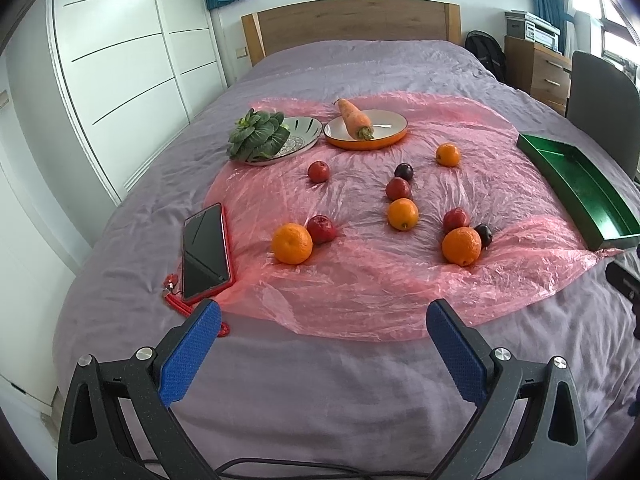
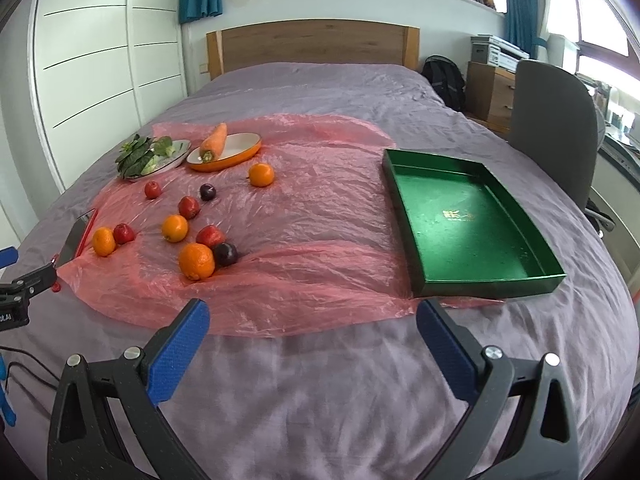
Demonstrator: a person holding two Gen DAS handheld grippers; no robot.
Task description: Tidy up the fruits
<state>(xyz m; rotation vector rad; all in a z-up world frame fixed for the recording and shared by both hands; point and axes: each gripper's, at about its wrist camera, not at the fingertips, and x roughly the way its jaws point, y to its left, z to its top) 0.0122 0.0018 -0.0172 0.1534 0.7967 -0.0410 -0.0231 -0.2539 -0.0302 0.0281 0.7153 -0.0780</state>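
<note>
Several oranges, red apples and dark plums lie scattered on a pink plastic sheet [image 1: 360, 280] on the bed. The nearest orange [image 1: 461, 245] touches a plum [image 1: 484, 234]; both also show in the right wrist view, the orange [image 2: 196, 261] and the plum [image 2: 225, 254]. An empty green tray [image 2: 472, 220] sits at the right, also seen in the left wrist view [image 1: 580, 192]. My left gripper [image 1: 324, 316] is open and empty above the bed's near edge. My right gripper [image 2: 312, 318] is open and empty, just before the sheet's front edge.
A phone in a red case [image 1: 206, 250] lies at the sheet's left edge. A patterned plate with leafy greens [image 1: 260, 136] and an orange dish holding a carrot [image 1: 366, 128] stand at the back. A grey chair [image 2: 556, 120] and wooden drawers [image 2: 492, 92] stand right of the bed.
</note>
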